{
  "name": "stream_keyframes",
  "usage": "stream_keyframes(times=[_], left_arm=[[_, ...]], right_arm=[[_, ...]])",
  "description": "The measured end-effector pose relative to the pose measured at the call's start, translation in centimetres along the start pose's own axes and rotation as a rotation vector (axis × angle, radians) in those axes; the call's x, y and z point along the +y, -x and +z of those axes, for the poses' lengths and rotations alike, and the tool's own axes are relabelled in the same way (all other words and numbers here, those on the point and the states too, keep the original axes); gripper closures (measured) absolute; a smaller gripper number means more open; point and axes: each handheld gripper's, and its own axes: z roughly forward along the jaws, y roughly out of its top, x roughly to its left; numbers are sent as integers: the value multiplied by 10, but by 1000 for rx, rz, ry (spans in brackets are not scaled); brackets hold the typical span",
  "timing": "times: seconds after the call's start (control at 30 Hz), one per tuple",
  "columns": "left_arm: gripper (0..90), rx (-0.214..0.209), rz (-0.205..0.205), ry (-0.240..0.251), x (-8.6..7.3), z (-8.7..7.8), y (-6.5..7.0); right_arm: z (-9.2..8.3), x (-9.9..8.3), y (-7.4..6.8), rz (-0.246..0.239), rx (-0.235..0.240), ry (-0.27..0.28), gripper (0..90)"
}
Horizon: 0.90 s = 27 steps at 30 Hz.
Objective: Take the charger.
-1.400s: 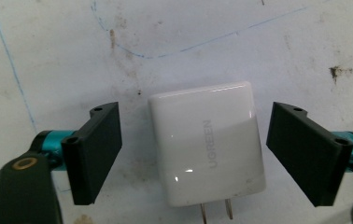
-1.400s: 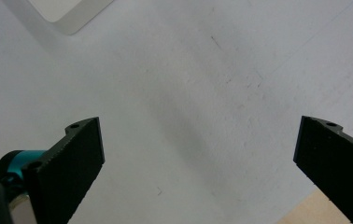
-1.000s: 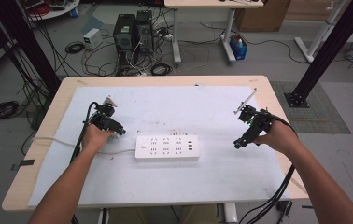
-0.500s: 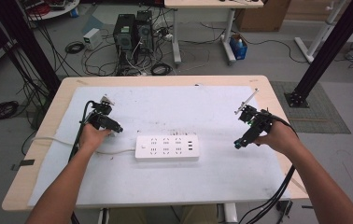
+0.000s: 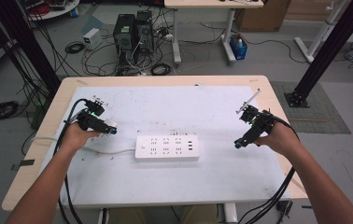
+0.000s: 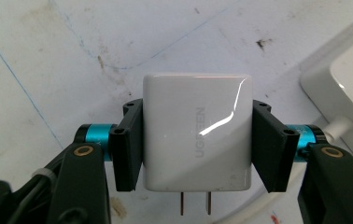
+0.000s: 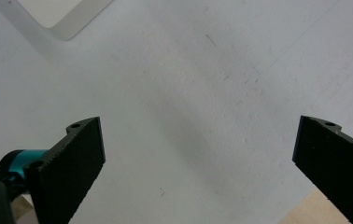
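Note:
A white wall charger (image 6: 197, 135), prongs pointing toward the camera, is clamped between the pads of my left gripper (image 6: 197, 149) and held just above the white mat. In the high view that left gripper (image 5: 109, 130) hovers left of a white power strip (image 5: 167, 148), with the charger (image 5: 109, 124) at its tip. A corner of the power strip (image 6: 352, 84) lies to the right in the left gripper view. My right gripper (image 5: 238, 144) stands open over bare mat to the right of the strip, its jaws wide apart (image 7: 198, 154) with nothing between them.
A white mat (image 5: 188, 107) covers the wooden table (image 5: 165, 80). The strip's white cable (image 5: 104, 150) runs off to the left under my left hand. Black cables trail from both grippers over the near edge. Computers and cords sit on the floor beyond the table.
My left hand has shifted a little to the left and up, away from the power strip, carrying the charger. The right hand has stayed where it was.

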Motion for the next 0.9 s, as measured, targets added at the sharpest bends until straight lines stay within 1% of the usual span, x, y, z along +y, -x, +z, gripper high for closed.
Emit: stream_keyframes(times=[0.13, 0.17, 0.23, 0.27, 0.3, 0.33, 0.37, 0.4, 0.47, 0.5, 0.57, 0.6, 0.67, 0.7, 0.77, 0.87, 0.9], left_arm=[[427, -31, 89, 48, -2, -14, 8], [427, -37, 109, 48, -2, -17, 10], [427, -44, 168, 47, -1, -22, 16], [427, -45, 195, 39, 0, -24, 19], [427, -58, 205, 39, 0, -27, 22], [427, -63, 221, 42, 1, -29, 26], [427, -76, 229, 49, 1, -32, 30], [427, -82, 243, 54, 1, -35, 33], [427, -93, 256, 58, 1, -40, 40], [427, -91, 275, 60, 1, -42, 43], [427, -90, 284, 67, 0, -47, 48], [427, -89, 284, 72, 0, -49, 49], [427, -92, 283, 73, 0, -52, 50], [427, -87, 289, 72, -1, -54, 49], [427, -83, 283, 79, -2, -56, 49], [427, -77, 278, 81, -4, -58, 50], [427, -78, 286, 82, -4, -59, 51]], right_arm=[[0, -2, 0, -2, 5, 1, 16], [0, -2, -1, -1, 4, 0, 16], [0, -3, -1, 2, 6, 4, 16], [0, -3, -1, -8, 6, 4, 16], [0, -2, -3, -3, 8, 9, 16], [-1, -2, -4, -6, 7, 11, 16], [-2, -2, -5, -10, 9, 14, 16], [-3, -2, -5, -23, 6, 16, 17], [-4, -2, -8, -23, 5, 20, 17], [-4, -2, -9, -22, 5, 25, 17], [-5, -3, -12, -19, 10, 28, 17], [-5, -3, -12, -27, 5, 25, 17], [-5, -3, -13, -25, 7, 28, 16], [-6, -3, -13, -21, 4, 31, 16], [-6, -2, -13, -25, 1, 32, 17], [-8, -2, -16, -11, 3, 36, 16], [-8, -2, -16, -17, -1, 35, 16]])
